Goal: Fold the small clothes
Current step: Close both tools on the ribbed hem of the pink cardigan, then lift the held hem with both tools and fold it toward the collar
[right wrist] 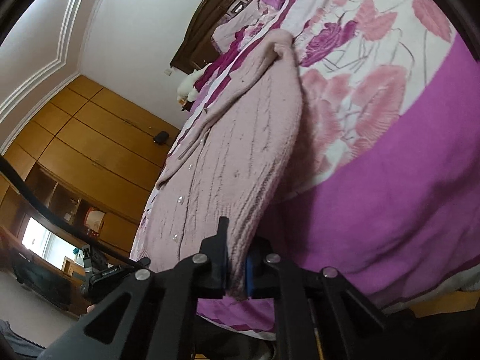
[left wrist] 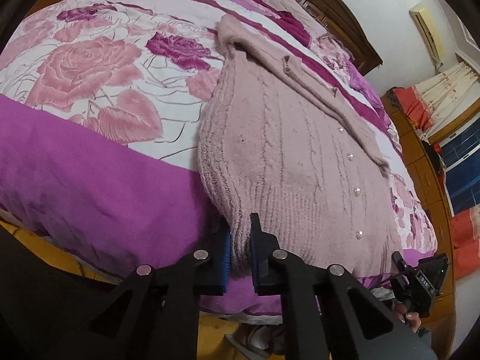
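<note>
1. So far we see the pink cardigan [left wrist: 294, 156] lying lengthwise on the bed [left wrist: 90, 162], buttons up, a sleeve folded in across its front; its ribbed hem reaches the bed's near edge.
2. We judge the fold only begun: the lengthwise fold of the body is not yet done.
3. Our left tool [left wrist: 240, 240] is clamped on the hem's left corner, the right tool [right wrist: 237, 246] on the other corner.
4. Both tools sit low at the bed's near edge, pointing along the garment toward the headboard [left wrist: 336, 15].
</note>
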